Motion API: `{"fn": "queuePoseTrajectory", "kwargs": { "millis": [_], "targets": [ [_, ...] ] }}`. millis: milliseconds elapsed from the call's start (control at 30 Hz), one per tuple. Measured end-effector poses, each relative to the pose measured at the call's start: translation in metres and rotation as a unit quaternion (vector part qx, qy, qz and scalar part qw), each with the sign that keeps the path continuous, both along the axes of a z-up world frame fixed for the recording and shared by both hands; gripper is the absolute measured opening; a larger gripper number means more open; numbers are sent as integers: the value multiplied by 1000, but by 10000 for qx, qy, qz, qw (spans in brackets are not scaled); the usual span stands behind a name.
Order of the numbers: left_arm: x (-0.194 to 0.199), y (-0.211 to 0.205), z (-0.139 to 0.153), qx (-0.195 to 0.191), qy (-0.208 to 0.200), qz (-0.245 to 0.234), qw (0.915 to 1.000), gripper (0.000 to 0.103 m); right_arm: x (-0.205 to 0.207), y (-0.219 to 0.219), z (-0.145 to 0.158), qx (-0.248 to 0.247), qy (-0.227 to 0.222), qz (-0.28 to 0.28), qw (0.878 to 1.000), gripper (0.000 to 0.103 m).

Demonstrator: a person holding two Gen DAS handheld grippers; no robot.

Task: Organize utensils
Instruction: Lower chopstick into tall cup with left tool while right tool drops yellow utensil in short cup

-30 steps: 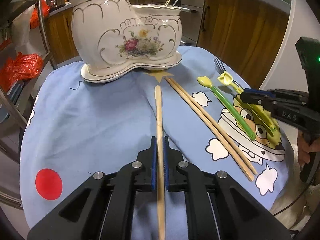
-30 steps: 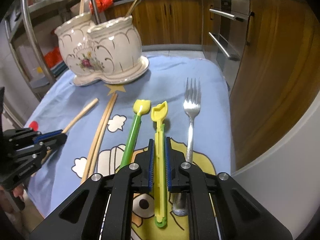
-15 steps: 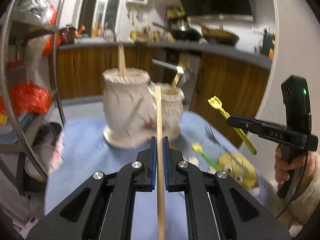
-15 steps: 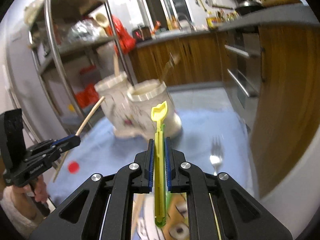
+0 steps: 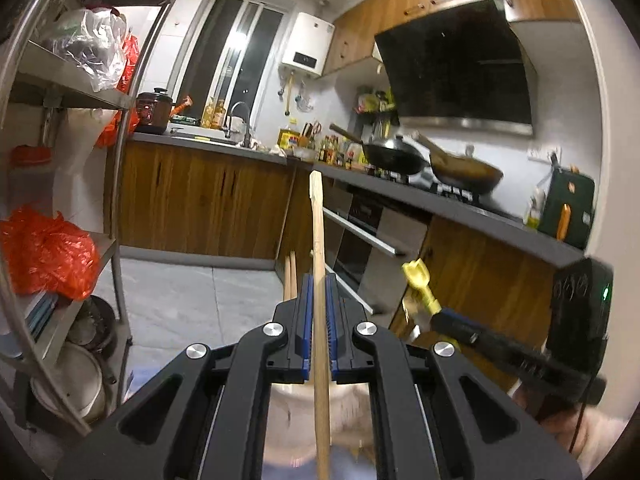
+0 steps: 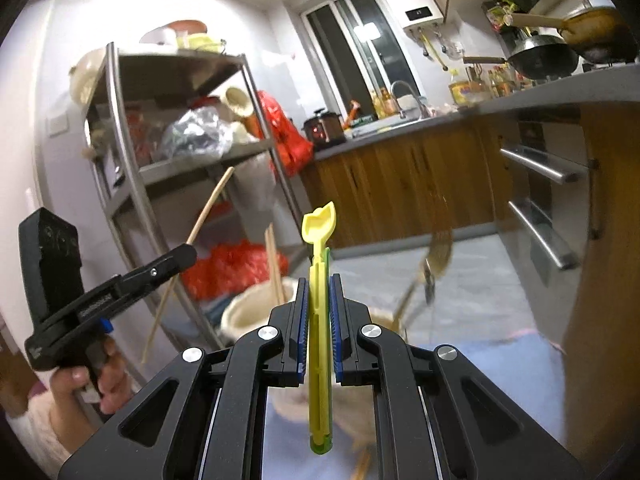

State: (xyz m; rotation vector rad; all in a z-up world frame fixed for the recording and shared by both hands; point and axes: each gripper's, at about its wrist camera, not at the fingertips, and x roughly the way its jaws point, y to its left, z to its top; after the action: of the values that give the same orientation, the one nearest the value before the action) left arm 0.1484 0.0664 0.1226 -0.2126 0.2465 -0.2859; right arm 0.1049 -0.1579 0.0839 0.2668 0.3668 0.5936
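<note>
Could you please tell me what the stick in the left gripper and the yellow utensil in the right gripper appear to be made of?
The chopstick in the left gripper looks like bare wood or bamboo: pale tan, matte, faintly grained. The yellow utensil in the right gripper looks like moulded plastic: a bright, even colour, a smooth slight sheen, and a slotted handle.

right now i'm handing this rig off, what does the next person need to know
Left claw: shut on a wooden chopstick, lifted and pointing up.
Right claw: shut on a yellow plastic utensil, also lifted.
The white holder sits just below both claws; two chopsticks and some metal cutlery already stand in it.
Done: both pieces picked up.
Left: drop each into the holder. What remains on the table is out of view.
</note>
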Motion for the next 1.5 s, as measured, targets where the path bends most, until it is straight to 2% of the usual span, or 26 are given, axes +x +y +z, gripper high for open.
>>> {"fn": "queuePoseTrajectory", "kwargs": {
  "millis": [100,200,333,467,600,933,1267,1333,1433,1467,1500],
  "targets": [
    [22,1,5,-225,-151,13,9996,6,20,5,-2,178,-50,-19,9998,11],
    [40,-3,5,-259,-286,118,9992,6,37,15,-9,183,-89,-112,9997,11],
    [59,-17,-6,-86,-423,280,9987,6,43,27,-19,-96,-235,-229,9994,11],
    [61,-28,-19,166,-545,420,9975,6,46,38,-30,-371,-329,-345,9982,11],
    [58,-30,-31,429,-568,453,9964,6,43,42,-36,-584,-398,-353,9969,11],
    [29,-8,-50,249,-307,453,9982,6,24,38,-40,-726,-263,-362,9964,11],
    [14,-3,-56,351,-114,511,9980,6,12,40,-45,-982,-82,-343,9945,11],
    [11,-4,-56,398,-121,529,9977,6,10,39,-44,-981,-78,-315,9946,13],
    [5,-4,-56,440,-138,537,9975,8,3,38,-39,-991,-161,-341,9944,24],
    [1,-4,-57,459,-121,528,9975,10,0,37,-37,-995,-181,-354,9942,26],
    [-1,-5,-57,478,-106,531,9974,16,-5,36,-35,-1005,-209,-379,9940,27]
  ]
}}
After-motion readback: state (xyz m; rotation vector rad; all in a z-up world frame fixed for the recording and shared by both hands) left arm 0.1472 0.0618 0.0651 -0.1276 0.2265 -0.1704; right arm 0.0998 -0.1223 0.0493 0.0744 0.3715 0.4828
